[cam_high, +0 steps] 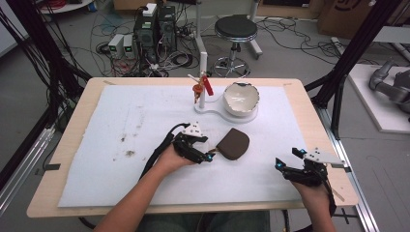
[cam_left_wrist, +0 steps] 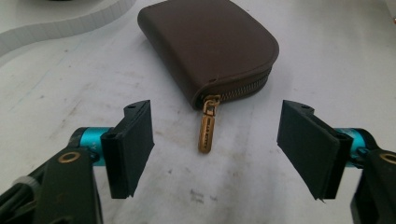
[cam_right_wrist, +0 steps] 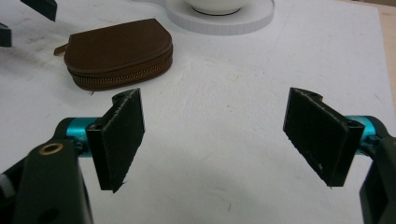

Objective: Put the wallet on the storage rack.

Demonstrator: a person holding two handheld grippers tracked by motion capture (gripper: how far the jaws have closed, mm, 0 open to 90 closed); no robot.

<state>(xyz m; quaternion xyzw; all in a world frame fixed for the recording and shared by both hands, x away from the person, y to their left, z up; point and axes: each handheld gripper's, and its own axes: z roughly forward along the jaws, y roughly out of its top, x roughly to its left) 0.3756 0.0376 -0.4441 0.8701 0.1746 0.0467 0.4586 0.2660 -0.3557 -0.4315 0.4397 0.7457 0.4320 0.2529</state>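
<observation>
White cloth covers the table point(cam_high: 309, 104). Near its middle lies a zipped brown pouch point(cam_high: 233, 143); the left gripper point(cam_left_wrist: 215, 140), fingers released, frames its zipper pull point(cam_left_wrist: 207, 126), probably to pinch next. The right gripper point(cam_right_wrist: 212, 140) waits released at the near right

Wooden table point(cam_high: 87, 104) under a white mat point(cam_high: 145, 121) bearing a brown pouch point(cam_high: 233, 143)

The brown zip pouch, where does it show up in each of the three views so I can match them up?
High view: the brown zip pouch lies mid-table on the white mat, just right of the left gripper.
Left gripper view: top centre, its brass zip pull pointing toward the open jaws.
Right gripper view: upper left, zip side facing the camera.
Shared landmark: the white base beyond the pouch.
</observation>
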